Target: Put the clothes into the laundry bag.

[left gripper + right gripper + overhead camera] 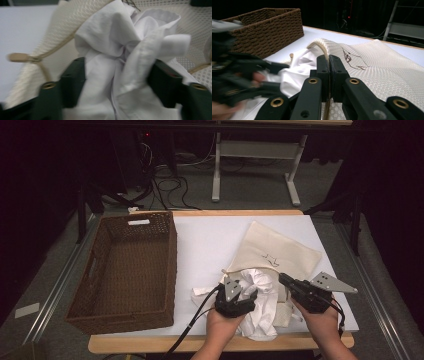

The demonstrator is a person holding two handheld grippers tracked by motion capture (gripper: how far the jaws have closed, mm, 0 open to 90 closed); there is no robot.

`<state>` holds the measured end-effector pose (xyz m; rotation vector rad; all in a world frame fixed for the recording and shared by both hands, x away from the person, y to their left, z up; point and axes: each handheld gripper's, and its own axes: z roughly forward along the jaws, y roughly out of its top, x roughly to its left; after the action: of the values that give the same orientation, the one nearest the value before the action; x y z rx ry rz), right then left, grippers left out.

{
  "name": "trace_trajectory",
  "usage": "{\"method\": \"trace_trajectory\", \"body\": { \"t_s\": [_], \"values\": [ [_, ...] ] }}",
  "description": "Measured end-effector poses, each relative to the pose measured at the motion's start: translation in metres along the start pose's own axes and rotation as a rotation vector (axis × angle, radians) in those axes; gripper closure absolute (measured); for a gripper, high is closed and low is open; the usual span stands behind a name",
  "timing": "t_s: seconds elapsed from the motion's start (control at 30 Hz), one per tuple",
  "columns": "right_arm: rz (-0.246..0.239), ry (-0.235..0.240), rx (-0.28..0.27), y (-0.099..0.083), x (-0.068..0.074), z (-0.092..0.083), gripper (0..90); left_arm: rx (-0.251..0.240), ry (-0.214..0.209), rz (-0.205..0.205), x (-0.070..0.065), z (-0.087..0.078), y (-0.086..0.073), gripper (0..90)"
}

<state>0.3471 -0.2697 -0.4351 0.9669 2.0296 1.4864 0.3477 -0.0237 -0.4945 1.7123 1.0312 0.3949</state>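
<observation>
White table (pixel 210 240); brown wicker basket (pixel 125 270) on its left half. Right of it a cream mesh bag (pixel 280 252), mouth toward the person, white cloth (pixel 260 285) spilling out of the mouth. Right gripper (pixel 329 62): jaws pressed together on the bag's rim (zip edge). Left gripper (pixel 116 77): jaws spread, the bunched cloth between them, not pinched.

Black fingers (pixel 337 75), brass-ringed screws
</observation>
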Motion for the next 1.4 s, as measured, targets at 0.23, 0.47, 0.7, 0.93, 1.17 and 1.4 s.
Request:
{"method": "trace_trajectory", "body": {
  "t_s": [0.23, 0.47, 0.7, 0.93, 1.17, 1.4],
  "values": [
    [-0.001, 0.009, 0.001, -0.001, 0.0, 0.002, 88.3, -0.001, 0.075, 0.089, -0.022, 0.031, 0.013, 71.2],
    [0.001, 0.008, 0.002, -0.002, 0.0, 0.0, 88.2, -0.049, 0.088, 0.123, -0.019, 0.004, 0.011, 31.3],
    [-0.013, 0.009, 0.014, -0.002, 0.003, 0.001, 88.2, 0.04, 0.04, 0.098, -0.009, -0.034, -0.018, 15.5],
    [-0.016, 0.01, 0.03, -0.005, 0.003, 0.004, 88.2, 0.254, -0.013, 0.117, -0.015, -0.003, -0.034, 39.7],
    [-0.017, 0.01, 0.037, -0.007, 0.005, 0.007, 88.2, 0.218, -0.009, 0.088, -0.012, -0.007, -0.032, 74.5],
    [-0.021, 0.008, 0.021, -0.005, 0.004, 0.004, 88.3, 0.082, 0.025, 0.037, -0.006, -0.027, -0.011, 76.0]
  ]
}}
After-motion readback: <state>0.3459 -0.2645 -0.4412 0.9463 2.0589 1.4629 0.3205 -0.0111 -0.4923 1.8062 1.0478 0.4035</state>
